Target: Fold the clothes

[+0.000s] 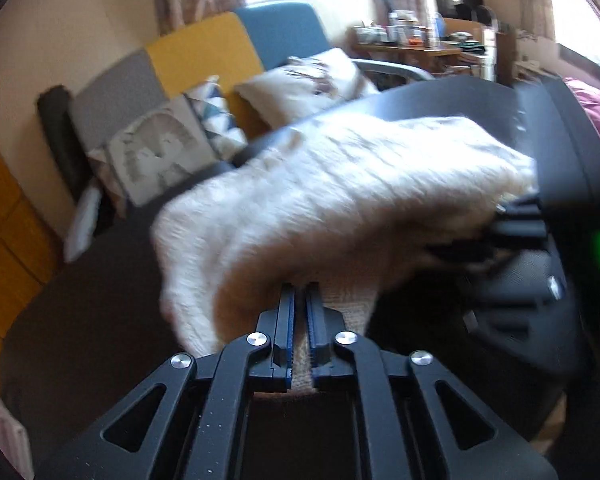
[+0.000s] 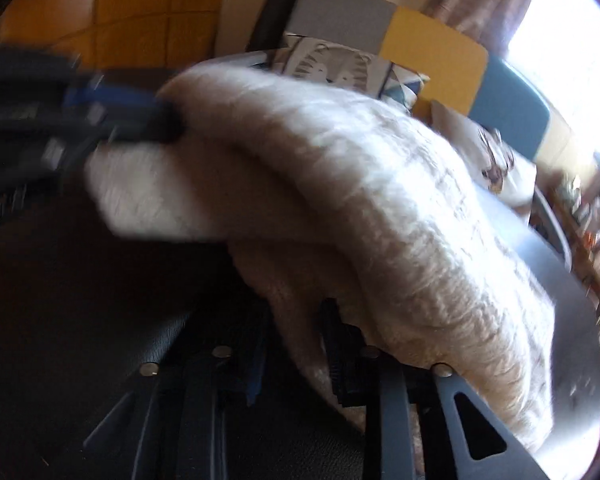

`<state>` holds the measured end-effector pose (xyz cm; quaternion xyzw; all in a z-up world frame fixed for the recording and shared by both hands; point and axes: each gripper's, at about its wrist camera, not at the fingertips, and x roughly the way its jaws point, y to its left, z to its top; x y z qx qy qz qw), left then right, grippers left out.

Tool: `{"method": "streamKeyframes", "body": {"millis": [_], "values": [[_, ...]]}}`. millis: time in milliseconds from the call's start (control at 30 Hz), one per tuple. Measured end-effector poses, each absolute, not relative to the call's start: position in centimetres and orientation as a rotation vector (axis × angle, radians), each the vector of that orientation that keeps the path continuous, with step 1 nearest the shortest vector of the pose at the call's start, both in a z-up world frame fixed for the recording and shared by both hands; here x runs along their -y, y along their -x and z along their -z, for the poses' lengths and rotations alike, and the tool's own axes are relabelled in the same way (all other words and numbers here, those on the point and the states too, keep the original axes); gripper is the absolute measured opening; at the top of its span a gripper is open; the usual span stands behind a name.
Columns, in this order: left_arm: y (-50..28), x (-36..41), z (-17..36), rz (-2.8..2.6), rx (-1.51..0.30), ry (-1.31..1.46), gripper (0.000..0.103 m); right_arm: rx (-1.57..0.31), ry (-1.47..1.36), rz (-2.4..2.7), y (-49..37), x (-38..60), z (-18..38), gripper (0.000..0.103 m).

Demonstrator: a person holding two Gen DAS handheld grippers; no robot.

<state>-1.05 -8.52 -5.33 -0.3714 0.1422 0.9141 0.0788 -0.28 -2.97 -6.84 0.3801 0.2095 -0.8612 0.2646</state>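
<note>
A fluffy white knit garment [image 1: 340, 184] is lifted above a dark round table [image 1: 80, 300]. My left gripper [image 1: 300, 292] is shut on its near edge, with fabric pinched between the blue pads. My right gripper [image 1: 512, 224] grips the garment's right side in the left wrist view. In the right wrist view the garment [image 2: 360, 200] drapes over my right gripper [image 2: 296, 320], which is shut on a fold of it. The left gripper [image 2: 156, 120] holds the far left end there. Both views are motion-blurred.
A sofa with grey, yellow and blue back panels [image 1: 204, 52] and several cushions [image 1: 160, 152] stands behind the table. A cluttered desk [image 1: 412, 40] is at the back right by a bright window. An orange wall panel [image 2: 140, 4] is to the left.
</note>
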Motion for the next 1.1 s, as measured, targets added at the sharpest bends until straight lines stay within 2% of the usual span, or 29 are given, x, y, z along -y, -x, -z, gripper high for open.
{"method": "streamKeyframes", "body": {"millis": [67,133,233,267,367,400,467,500,533,567,600,633,733,767,800,967,1033,1067,1100], "values": [[0.2,7.8,6.0,-2.716,-0.449,1.086,0.019,-0.400,-1.071,2.350,0.8,1.5,6.6,0.007],[-0.4,6.9,6.9,-2.696,-0.519,1.064,0.043,-0.202,-1.121,2.355,1.4,-0.2,6.5,0.006],[-0.1,5.5,8.0,-2.713,-0.731,1.042,0.054,0.015,-1.164,2.359,1.7,-2.5,6.3,0.006],[0.2,5.0,8.4,-2.724,-0.825,1.037,0.054,0.033,-1.160,2.367,1.6,-2.8,6.2,0.006],[1.5,3.4,9.6,-2.709,-1.088,1.011,0.063,0.023,-1.129,2.395,0.9,-3.4,5.4,0.006],[1.8,3.0,9.9,-2.715,-1.141,0.990,0.069,0.018,-1.113,2.411,0.6,-3.6,5.1,0.005],[2.7,2.6,10.4,-2.735,-1.224,0.974,0.072,-0.005,-1.074,2.452,-0.2,-3.9,4.4,0.003],[3.1,2.6,10.5,-2.747,-1.218,0.983,0.072,-0.029,-1.052,2.481,-0.8,-4.1,4.1,0.000],[3.6,2.9,10.4,-2.761,-1.150,1.014,0.064,-0.051,-1.038,2.501,-1.2,-4.3,4.0,0.000],[4.1,3.4,10.3,-2.758,-1.037,1.062,0.051,-0.071,-1.030,2.516,-1.7,-4.4,3.9,0.000],[4.6,4.1,10.0,-2.738,-0.874,1.126,0.023,-0.069,-1.027,2.519,-1.9,-4.9,3.8,0.000],[4.9,4.6,9.8,-2.741,-0.768,1.158,0.022,-0.051,-1.027,2.514,-1.9,-5.4,3.6,0.000],[4.8,4.6,9.6,-2.751,-0.757,1.144,0.018,-0.035,-1.044,2.397,-1.1,-5.7,3.6,0.007],[4.6,4.6,9.6,-2.748,-0.771,1.132,0.017,-0.089,-1.034,2.380,-1.2,-5.2,3.7,0.020],[4.5,4.6,9.6,-2.747,-0.769,1.127,0.016,-0.156,-1.012,2.370,-1.7,-4.7,3.8,0.025],[4.6,5.7,9.0,-2.751,-0.627,1.167,0.012,-0.580,-0.937,2.370,-1.8,0.2,5.6,0.027],[4.6,6.0,8.7,-2.763,-0.646,1.173,0.011,-0.680,-0.955,2.393,-0.4,1.6,7.2,0.026],[4.6,6.1,8.5,-2.772,-0.663,1.168,0.010,-0.687,-0.960,2.407,0.3,2.0,7.5,0.024],[4.4,6.2,8.2,-2.784,-0.677,1.155,0.010,-0.667,-0.963,2.422,0.8,2.0,7.5,0.008]]}}
